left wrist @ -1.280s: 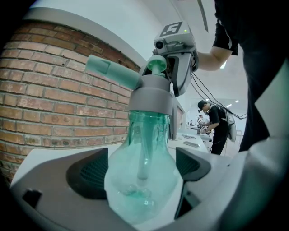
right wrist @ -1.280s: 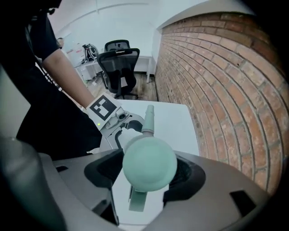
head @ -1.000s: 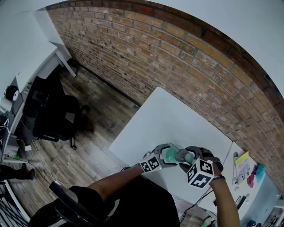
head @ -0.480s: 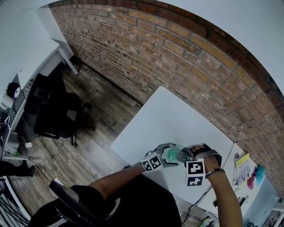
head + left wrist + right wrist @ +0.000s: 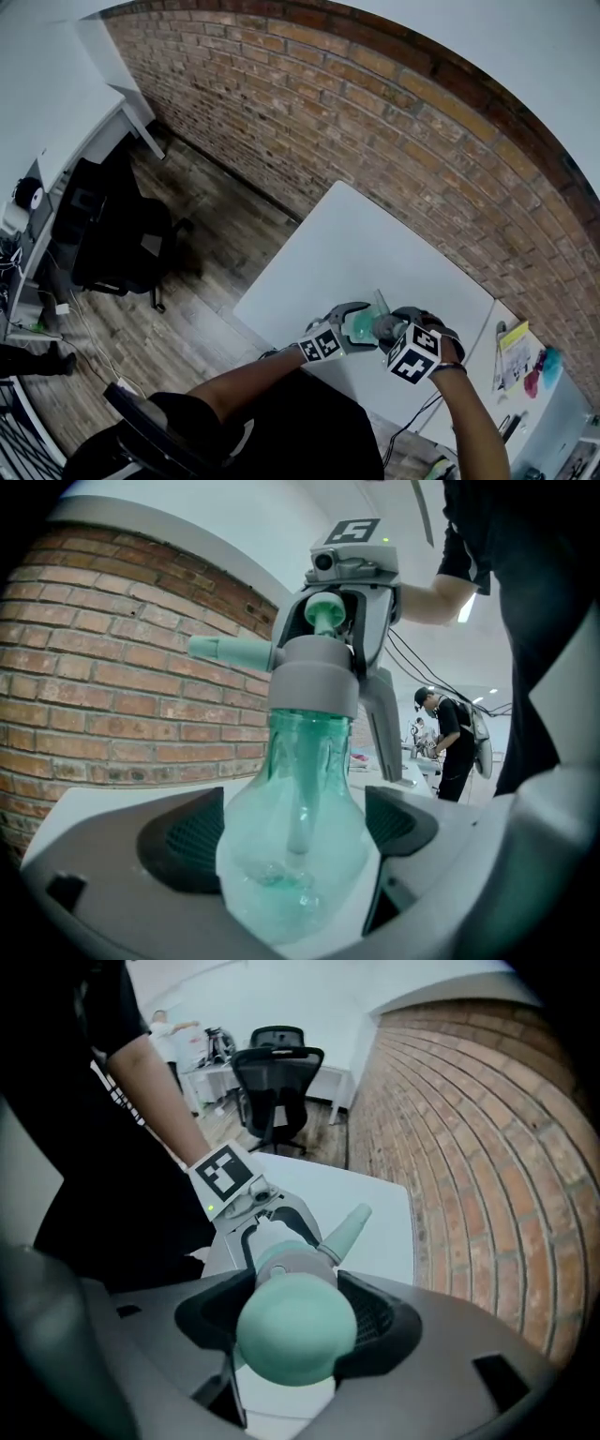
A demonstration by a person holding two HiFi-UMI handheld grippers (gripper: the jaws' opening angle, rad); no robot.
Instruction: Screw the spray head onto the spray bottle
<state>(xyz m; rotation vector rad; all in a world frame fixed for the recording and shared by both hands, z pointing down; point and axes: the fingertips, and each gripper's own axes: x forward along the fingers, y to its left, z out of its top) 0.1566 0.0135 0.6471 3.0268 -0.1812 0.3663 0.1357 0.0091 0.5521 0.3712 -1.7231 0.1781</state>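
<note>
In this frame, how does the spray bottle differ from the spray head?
The spray bottle is see-through green; the spray head is solid grey with a pale green nozzle. The bottle is a wide bulb; the head is narrower, its nozzle sticking out sideways. The left gripper clamps the bottle; the right gripper clamps the head. Both line up, the head sitting on top of the bottle.

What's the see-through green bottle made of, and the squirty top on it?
The spray bottle looks like clear, glossy plastic tinted green: the tube inside shows through its wall. By look alone, glass can't be ruled out. The spray head looks like matte, solid plastic, a grey collar with pale green nozzle and knob; nothing shows through it.
</note>
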